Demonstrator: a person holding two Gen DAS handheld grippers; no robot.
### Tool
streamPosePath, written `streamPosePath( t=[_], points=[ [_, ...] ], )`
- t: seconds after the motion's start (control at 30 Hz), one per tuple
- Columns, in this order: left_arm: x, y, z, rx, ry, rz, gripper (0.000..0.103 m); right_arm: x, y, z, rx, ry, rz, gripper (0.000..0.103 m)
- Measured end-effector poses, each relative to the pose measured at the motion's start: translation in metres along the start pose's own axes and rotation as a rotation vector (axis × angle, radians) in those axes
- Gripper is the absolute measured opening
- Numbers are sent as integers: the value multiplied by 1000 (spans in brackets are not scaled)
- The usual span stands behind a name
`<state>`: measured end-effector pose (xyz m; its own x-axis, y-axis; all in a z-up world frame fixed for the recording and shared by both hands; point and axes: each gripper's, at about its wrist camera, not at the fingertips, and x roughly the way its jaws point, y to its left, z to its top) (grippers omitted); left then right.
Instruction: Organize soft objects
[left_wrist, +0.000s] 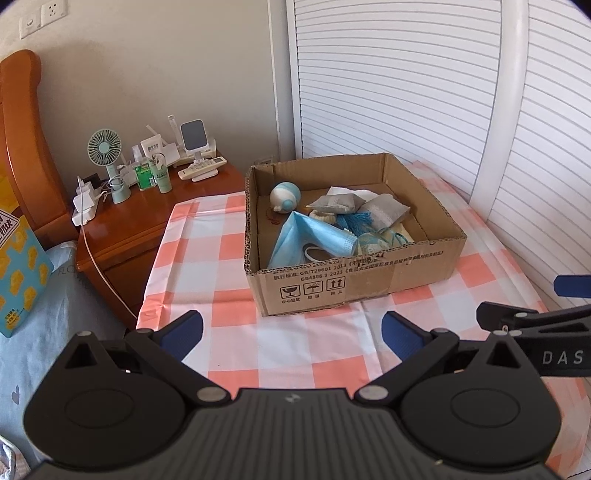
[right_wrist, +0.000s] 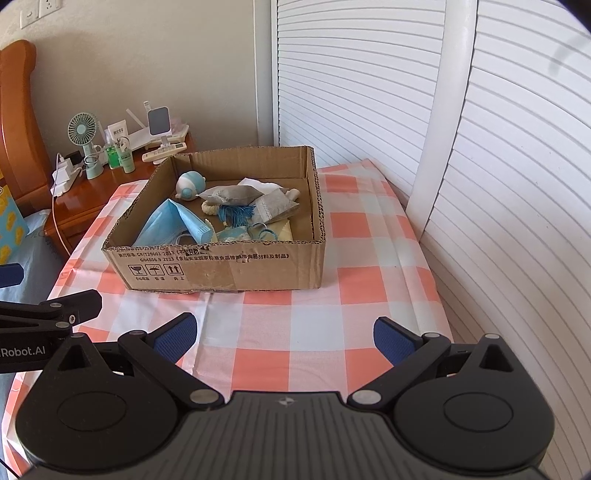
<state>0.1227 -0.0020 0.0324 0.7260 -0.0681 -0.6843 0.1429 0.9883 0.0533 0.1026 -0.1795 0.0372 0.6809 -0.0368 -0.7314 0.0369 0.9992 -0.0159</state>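
An open cardboard box (left_wrist: 343, 284) (right_wrist: 236, 266) stands on the pink-and-white checked cloth (left_wrist: 221, 266) (right_wrist: 369, 258). Inside lie a blue face mask (left_wrist: 314, 238) (right_wrist: 177, 219), two grey sachets (left_wrist: 336, 204) (right_wrist: 232, 194), a blue tassel (left_wrist: 360, 220) (right_wrist: 236, 214) and a round white-and-blue toy (left_wrist: 284, 195) (right_wrist: 190, 184). My left gripper (left_wrist: 291, 332) hovers open over the cloth in front of the box, holding nothing. My right gripper (right_wrist: 284, 334) is open too and just as far back from the box. Each gripper shows at the edge of the other's view.
A wooden bedside table (left_wrist: 147, 218) (right_wrist: 96, 188) at the left carries a small fan (left_wrist: 105, 147) (right_wrist: 82, 129), bottles, a remote and a white power strip with a cable. White slatted doors (left_wrist: 424, 92) (right_wrist: 480, 147) run along the right. Bedding and a wooden headboard (left_wrist: 22, 129) lie left.
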Motion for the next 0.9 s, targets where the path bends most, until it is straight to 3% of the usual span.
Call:
streamPosePath(
  t=[0.9],
  points=[
    [-1,-3,-2,3,7,-6,102,-1,-2,-2,3,-3,1,103]
  ],
)
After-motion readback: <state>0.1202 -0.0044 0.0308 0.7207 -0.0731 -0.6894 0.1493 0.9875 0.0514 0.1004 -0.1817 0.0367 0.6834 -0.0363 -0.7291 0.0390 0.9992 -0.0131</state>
